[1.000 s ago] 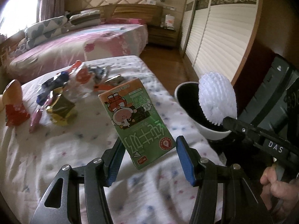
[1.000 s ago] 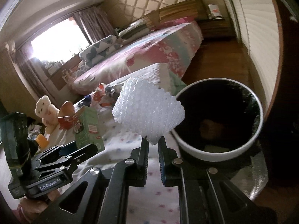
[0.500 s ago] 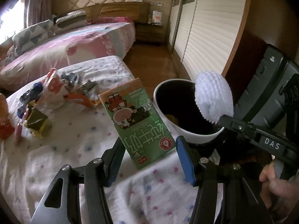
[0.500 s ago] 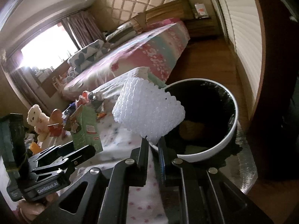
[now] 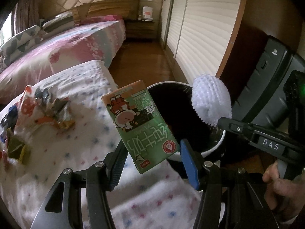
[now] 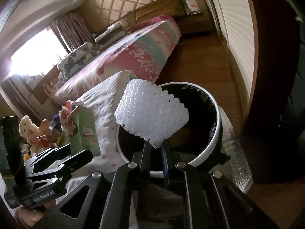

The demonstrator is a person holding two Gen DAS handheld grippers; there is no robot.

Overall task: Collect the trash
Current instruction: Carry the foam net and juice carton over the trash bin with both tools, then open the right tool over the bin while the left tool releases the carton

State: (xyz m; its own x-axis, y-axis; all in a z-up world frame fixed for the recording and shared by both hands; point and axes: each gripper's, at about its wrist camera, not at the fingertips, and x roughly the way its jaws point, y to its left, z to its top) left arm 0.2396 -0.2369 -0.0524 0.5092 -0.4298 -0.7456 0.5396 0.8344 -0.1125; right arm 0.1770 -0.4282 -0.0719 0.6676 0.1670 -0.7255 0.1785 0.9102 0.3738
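Note:
My left gripper (image 5: 152, 150) is shut on a green milk carton (image 5: 141, 124) and holds it at the near left rim of the white bin with a black liner (image 5: 213, 148). My right gripper (image 6: 154, 147) is shut on a white foam net sleeve (image 6: 152, 114) and holds it over the bin's (image 6: 215, 131) mouth. The sleeve (image 5: 210, 103) and the right gripper (image 5: 221, 122) show at the right in the left wrist view. The carton (image 6: 83, 131) and the left gripper (image 6: 78, 153) show at the left in the right wrist view.
Several wrappers (image 5: 55, 110) lie on the white dotted bedspread (image 5: 80, 137) to the left. A pink bed (image 5: 66, 51) stands behind. White closet doors (image 5: 205, 28) line the right wall. Plush toys (image 6: 28, 127) sit at the far left. A wooden floor (image 6: 200, 68) lies beyond the bin.
Both grippers have moved right toward the bin with their loads. The carton now reaches the bin's rim and the foam sleeve is over its mouth.

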